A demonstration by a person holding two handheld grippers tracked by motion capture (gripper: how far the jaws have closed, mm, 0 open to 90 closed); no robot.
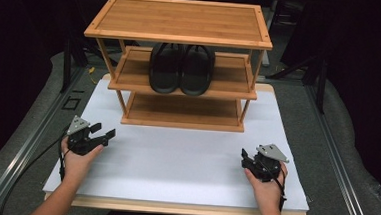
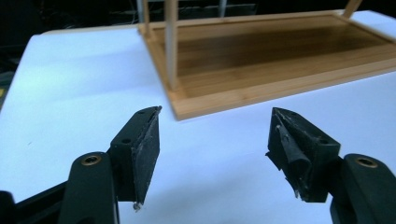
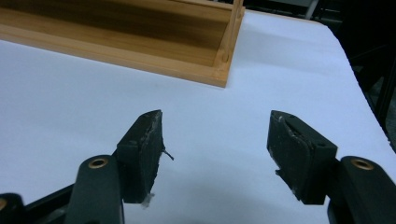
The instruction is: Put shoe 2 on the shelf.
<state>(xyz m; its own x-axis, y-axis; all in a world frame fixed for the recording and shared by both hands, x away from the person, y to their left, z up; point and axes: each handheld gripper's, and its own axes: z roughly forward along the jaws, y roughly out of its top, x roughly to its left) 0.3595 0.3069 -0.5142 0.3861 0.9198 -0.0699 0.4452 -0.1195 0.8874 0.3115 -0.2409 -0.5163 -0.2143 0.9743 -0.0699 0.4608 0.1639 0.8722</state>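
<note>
Looking down on the table [image 1: 174, 171], we have one wooden rack [image 1: 179, 21] standing at the far middle, three shelves stacked one over another. On the middle shelf of that rack sit two black slippers [image 1: 182, 69], side by side and touching, toes toward the person; the top and bottom shelves carry nothing.

Two hand-held grippers are in play, one per hand, both on the near side of the rack and well apart from it. The left hand-held gripper [image 1: 103, 132] sits off the rack's front left corner, its jaws spread wide with nothing between them, pointing in toward the rack. From the left gripper view, the left hand-held gripper [image 2: 215, 140] shows both black pads clear of each other over the white table top [image 2: 70, 93], and the rack's bottom shelf [image 2: 261, 60] lies just ahead with one thin post rising from its corner.

The right hand-held gripper [image 1: 248, 158] sits off the rack's front right corner, and its jaws stand apart too, holding nothing. In the right gripper view, the right hand-held gripper [image 3: 215, 140] hovers over the white surface with the rack's bottom corner [image 3: 219, 70] ahead and to the left.

Both slippers lie on the rack's middle shelf, untouched by either gripper.
</note>
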